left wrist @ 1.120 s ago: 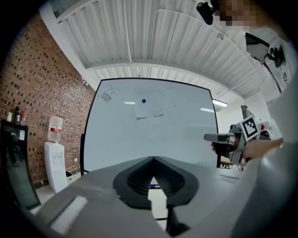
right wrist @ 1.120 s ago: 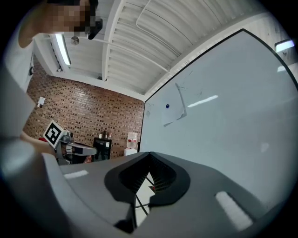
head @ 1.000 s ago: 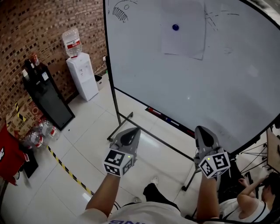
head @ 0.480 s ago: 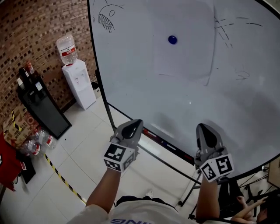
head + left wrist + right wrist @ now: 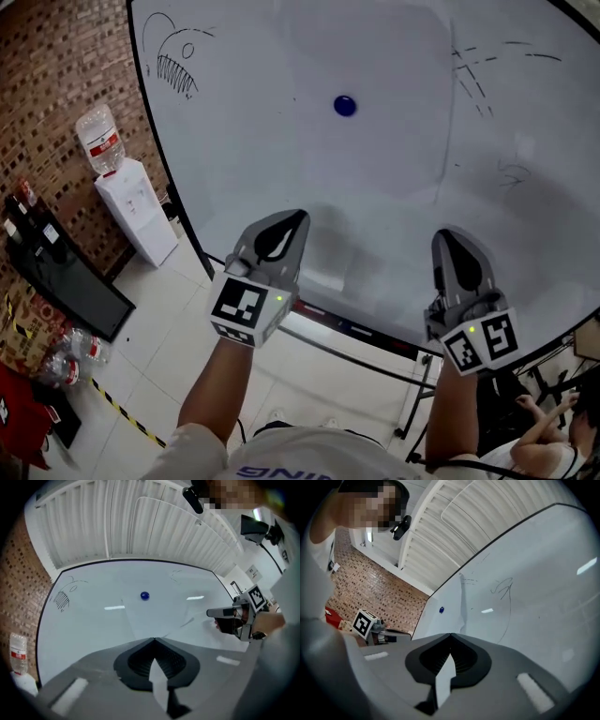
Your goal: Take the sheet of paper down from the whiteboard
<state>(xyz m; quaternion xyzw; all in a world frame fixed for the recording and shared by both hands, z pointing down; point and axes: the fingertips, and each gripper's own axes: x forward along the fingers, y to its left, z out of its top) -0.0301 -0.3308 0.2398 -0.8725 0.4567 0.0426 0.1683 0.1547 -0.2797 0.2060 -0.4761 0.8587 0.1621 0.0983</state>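
In the head view the whiteboard (image 5: 234, 178) fills the upper frame. The sheet of paper (image 5: 384, 150) hangs flat on it at upper centre, pinned by a blue magnet (image 5: 345, 105) near its top. The left gripper (image 5: 300, 217) rises from lower centre-left and the right gripper (image 5: 444, 234) from lower right. Both have their tips below the sheet's bottom edge and apart from it.

This view alone shows the room to the left of the board:
- a brick wall (image 5: 47, 84)
- a white water dispenser (image 5: 136, 220) with a bottle (image 5: 99, 142) on top
- a black cabinet (image 5: 56, 277)
- striped tape (image 5: 122, 412) on the tiled floor
- the board's marker tray (image 5: 347, 328) below the grippers
- a seated person (image 5: 553, 436) at the lower right corner

The left gripper view shows that gripper's fingers (image 5: 103, 667) pressed together with nothing between them. Beyond their tip it looks at the sheet head-on, with the magnet in mid-frame. The sheet's lower right corner (image 5: 192, 620) curls slightly off the board, which is hard to make out from above. The right gripper shows at the right edge, and a slatted ceiling (image 5: 140, 522) shows at the top.

The right gripper view shows its fingers (image 5: 501, 672) likewise closed and empty. It sees the board at a slant, so the sheet is a narrow strip left of centre. Pen scribbles (image 5: 504, 590) lie right of the strip, and the left gripper's marker cube (image 5: 364, 623) is at lower left against the brick.
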